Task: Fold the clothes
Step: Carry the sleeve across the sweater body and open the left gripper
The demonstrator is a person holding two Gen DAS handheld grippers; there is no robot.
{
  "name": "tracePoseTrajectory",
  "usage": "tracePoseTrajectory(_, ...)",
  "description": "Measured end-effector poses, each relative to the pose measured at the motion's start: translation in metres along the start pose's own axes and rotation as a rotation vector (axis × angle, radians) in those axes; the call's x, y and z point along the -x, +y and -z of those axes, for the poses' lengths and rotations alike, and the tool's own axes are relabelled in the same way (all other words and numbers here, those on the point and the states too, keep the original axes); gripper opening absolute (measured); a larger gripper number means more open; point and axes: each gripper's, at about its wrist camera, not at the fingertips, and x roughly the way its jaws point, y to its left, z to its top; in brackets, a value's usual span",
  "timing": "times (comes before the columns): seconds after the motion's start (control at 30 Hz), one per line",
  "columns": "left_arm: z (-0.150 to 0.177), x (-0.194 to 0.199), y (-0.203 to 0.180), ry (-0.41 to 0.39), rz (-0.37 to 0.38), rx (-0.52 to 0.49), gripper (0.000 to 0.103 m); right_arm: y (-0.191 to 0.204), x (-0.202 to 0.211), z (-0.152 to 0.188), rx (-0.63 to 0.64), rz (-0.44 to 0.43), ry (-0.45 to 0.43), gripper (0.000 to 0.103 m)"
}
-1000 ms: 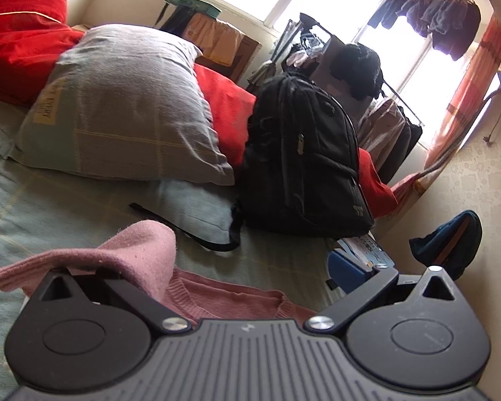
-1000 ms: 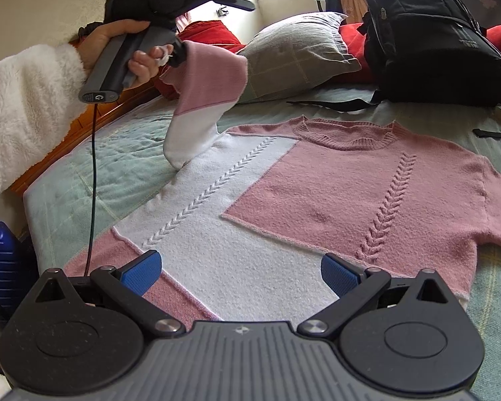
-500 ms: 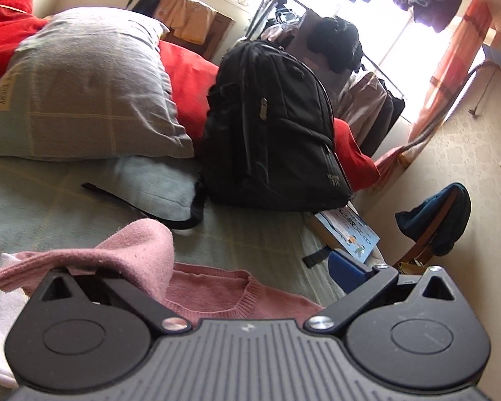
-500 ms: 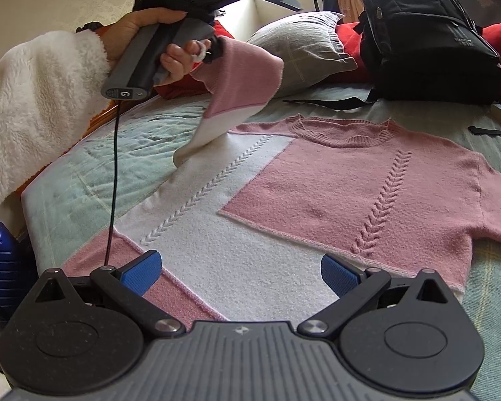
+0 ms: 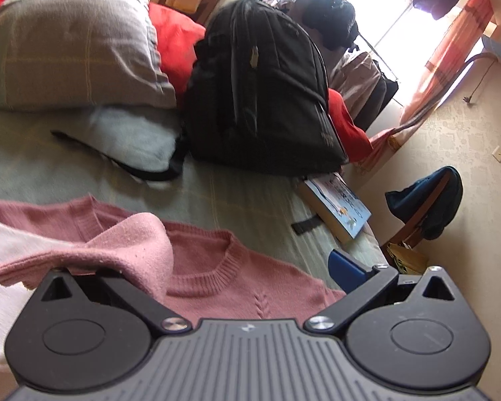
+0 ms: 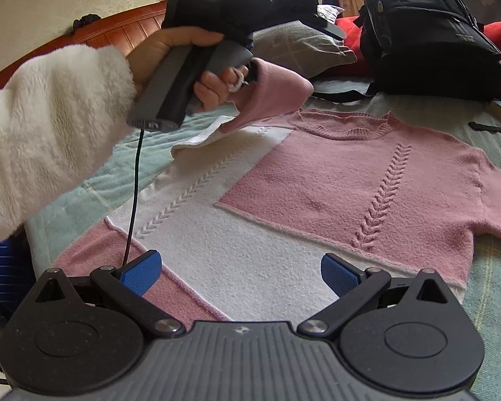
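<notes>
Sweater (image 5: 250, 287) fills the lower part of our left wrist view, its pink collar facing a black backpack (image 5: 260, 100) farther up the bed (image 5: 233, 197). Our left gripper (image 5: 217, 267) has a pink sleeve (image 5: 130, 244) draped over its left finger, while the blue pad (image 5: 345, 267) on the right finger stands well apart from it; whether we truly pinch the cloth we cannot tell from here. A grey pillow (image 5: 73, 50) lies left of the backpack, and a book (image 5: 340, 207) sits just beside the backpack's lower right corner.

From our right wrist view, the sweater (image 6: 317, 200) lies flat, front up, below the backpack (image 6: 427, 30), pink on its upper part with a white band across the lower. Our left hand (image 6: 183, 67), in a fluffy white cuff (image 6: 50, 133), holds the left gripper (image 6: 250, 77) above the sweater's left shoulder, and the sleeve (image 6: 274, 93) hangs from it, lifted and folded inward. Our right gripper (image 6: 240, 274) hovers over the sweater's hem, its blue pads (image 6: 140, 272) spread wide with nothing between them.
</notes>
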Motion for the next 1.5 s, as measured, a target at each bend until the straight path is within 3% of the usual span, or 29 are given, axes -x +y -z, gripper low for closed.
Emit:
tracePoseTrajectory(0.4, 0.048, -0.032, 0.007, 0.133, -0.007, -0.054, 0.102, -0.002, -0.004, 0.005, -0.009, 0.018, 0.032, 0.103)
tracePoseTrajectory(0.7, 0.071, -0.02, 0.036, 0.126, 0.094, 0.107, 0.102, -0.006, -0.009, 0.006, -0.024, 0.021, 0.039, 0.103)
tracePoseTrajectory(0.97, 0.066, -0.004, 0.064, 0.043, 0.048, 0.264, 0.102, -0.012, -0.01, 0.006, -0.044, 0.026, 0.039, 0.103)
tracePoseTrajectory(1.13, 0.057, -0.004, 0.05, -0.012, 0.058, 0.213, 0.102, -0.009, -0.012, 0.006, -0.035, 0.027, 0.047, 0.103)
tracePoseTrajectory(1.27, 0.055, -0.001, 0.032, -0.043, 0.151, 0.14, 0.102, -0.008, -0.012, 0.006, -0.034, 0.034, 0.049, 0.103)
tracePoseTrajectory(1.37, 0.056, -0.002, 0.024, -0.01, 0.216, 0.106, 0.102, -0.008, -0.013, 0.006, -0.035, 0.043, 0.051, 0.103)
tracePoseTrajectory(1.5, 0.056, 0.003, 0.018, 0.02, 0.243, 0.05, 0.102, -0.007, -0.013, 0.005, -0.034, 0.054, 0.053, 0.103)
